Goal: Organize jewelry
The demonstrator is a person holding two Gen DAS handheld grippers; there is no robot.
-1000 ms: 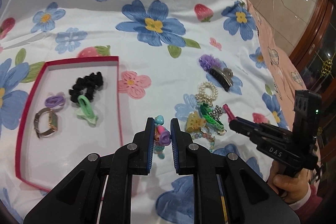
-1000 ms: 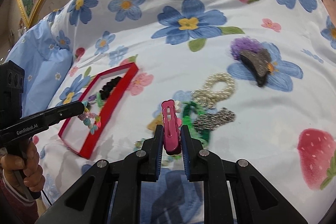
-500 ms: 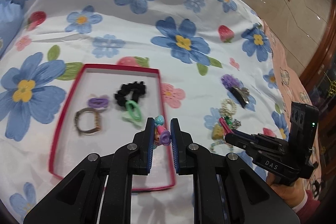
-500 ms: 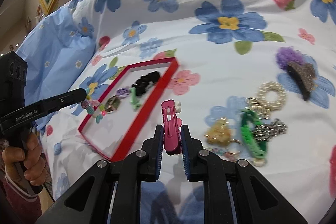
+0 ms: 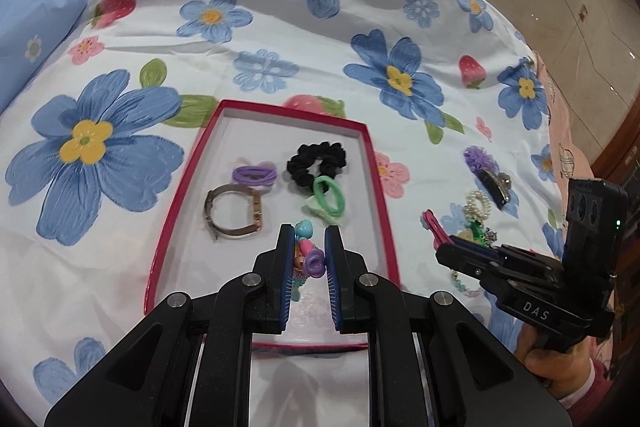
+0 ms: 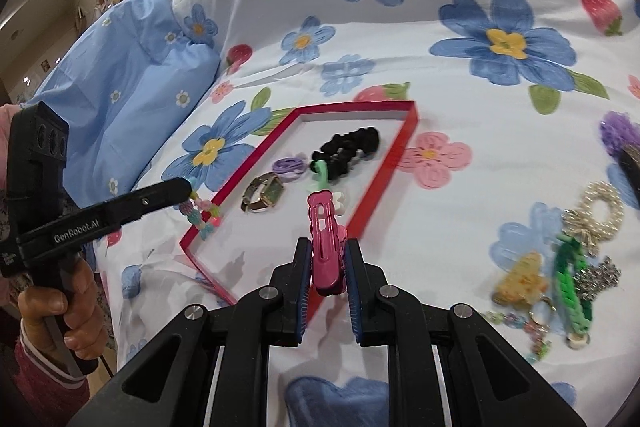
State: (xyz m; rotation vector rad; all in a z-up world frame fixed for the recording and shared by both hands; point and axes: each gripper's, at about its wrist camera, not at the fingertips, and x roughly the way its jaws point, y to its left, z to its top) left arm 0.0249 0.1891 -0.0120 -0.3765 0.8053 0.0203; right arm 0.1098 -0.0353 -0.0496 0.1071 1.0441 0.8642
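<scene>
A red-rimmed tray (image 5: pixel 376 163) (image 6: pixel 412 123) lies on the flowered bedsheet. It holds a black scrunchie (image 5: pixel 318 161), a purple hair tie (image 5: pixel 254 175), a green hair tie (image 5: pixel 328 201) and a watch (image 5: pixel 234 213). My left gripper (image 5: pixel 310 239) is shut on a colourful bead bracelet (image 5: pixel 306 251) and holds it above the tray's near part; it also shows in the right wrist view (image 6: pixel 186 189). My right gripper (image 6: pixel 326 247) is shut on a pink hair clip (image 6: pixel 324 227), just right of the tray's right rim.
Right of the tray lies a loose pile: a pearl scrunchie (image 6: pixel 600 203), a green chain (image 6: pixel 570 287), a yellow piece (image 6: pixel 520 283) and a purple claw clip (image 5: pixel 486 169). A blue pillow (image 6: pixel 132 67) lies at the left. The bed's edge and the floor are at the far right.
Both grippers have moved left from the loose pile toward the tray, each carrying its item. The left gripper now hangs over the tray; the right one has reached the tray's right rim.
</scene>
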